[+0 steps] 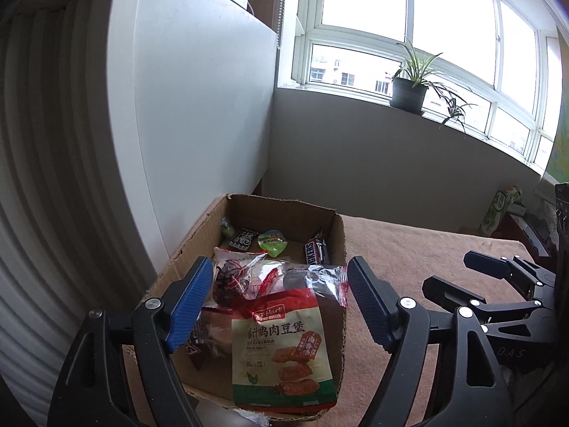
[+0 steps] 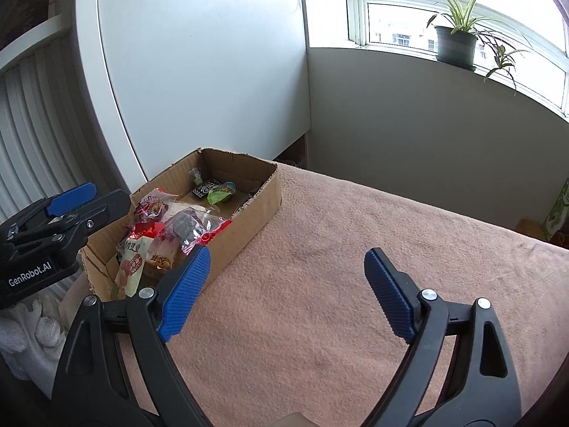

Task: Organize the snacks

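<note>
An open cardboard box (image 1: 339, 245) stands on the cloth-covered table by the white cabinet. Inside lie several snacks: a beige and red chicken snack packet (image 1: 284, 348) leaning at the near end, clear-wrapped dark snacks (image 1: 231, 277), a Snickers bar (image 1: 314, 251), a green jelly cup (image 1: 272, 243) and a small black packet (image 1: 243, 240). My left gripper (image 1: 281, 267) hovers open over the box's near end, its blue pads clear of the packets. My right gripper (image 2: 287, 254) is open over bare cloth to the right of the box (image 2: 249, 224), with nothing between its fingers.
A pinkish cloth (image 2: 355, 249) covers the table right of the box. The white cabinet (image 2: 213, 71) stands behind the box, and a ribbed white panel (image 1: 42, 178) is on the left. A potted plant (image 2: 457, 42) sits on the windowsill. A green carton (image 1: 498, 210) stands at the far right.
</note>
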`<state>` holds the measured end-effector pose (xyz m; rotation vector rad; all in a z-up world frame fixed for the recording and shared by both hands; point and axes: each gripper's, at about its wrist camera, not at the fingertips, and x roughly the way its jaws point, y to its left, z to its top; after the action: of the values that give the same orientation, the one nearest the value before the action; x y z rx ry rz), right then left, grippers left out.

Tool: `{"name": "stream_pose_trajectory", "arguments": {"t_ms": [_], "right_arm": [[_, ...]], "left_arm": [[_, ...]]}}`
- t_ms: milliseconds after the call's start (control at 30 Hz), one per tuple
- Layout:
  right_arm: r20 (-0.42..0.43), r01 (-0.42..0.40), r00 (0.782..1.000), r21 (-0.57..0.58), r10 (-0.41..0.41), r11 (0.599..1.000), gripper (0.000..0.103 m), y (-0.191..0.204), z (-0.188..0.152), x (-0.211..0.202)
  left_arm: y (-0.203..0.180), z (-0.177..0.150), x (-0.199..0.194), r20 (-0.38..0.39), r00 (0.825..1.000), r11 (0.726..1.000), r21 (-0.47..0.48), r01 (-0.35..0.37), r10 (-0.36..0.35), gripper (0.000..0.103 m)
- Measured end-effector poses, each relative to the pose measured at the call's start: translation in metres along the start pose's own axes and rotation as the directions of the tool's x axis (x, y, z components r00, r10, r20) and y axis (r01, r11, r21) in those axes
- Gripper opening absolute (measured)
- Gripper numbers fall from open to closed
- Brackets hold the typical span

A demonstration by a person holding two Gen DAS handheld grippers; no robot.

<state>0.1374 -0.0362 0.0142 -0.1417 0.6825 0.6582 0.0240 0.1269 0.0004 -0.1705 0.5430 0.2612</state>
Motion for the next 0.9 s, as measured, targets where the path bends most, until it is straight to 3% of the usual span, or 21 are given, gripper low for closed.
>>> {"name": "stream_pose_trajectory", "arguments": {"t_ms": [400,900], "right_arm": [[0.015,0.042,0.999,0.013,-0.042,0.999,0.091,-0.02,-0.012,-0.014],[0.007,0.045,0.999,-0.011,-0.045,0.999,0.091,-0.016,-0.014,-0.012]], "left_arm": [[-0.017,-0.015,-0.011,0.004,1.0,1.0,0.009,-0.011,0.011,0.082],[-0.016,-0.018,-0.017,0.011,1.0,1.0,-0.001,-0.008,0.008,0.082]]}}
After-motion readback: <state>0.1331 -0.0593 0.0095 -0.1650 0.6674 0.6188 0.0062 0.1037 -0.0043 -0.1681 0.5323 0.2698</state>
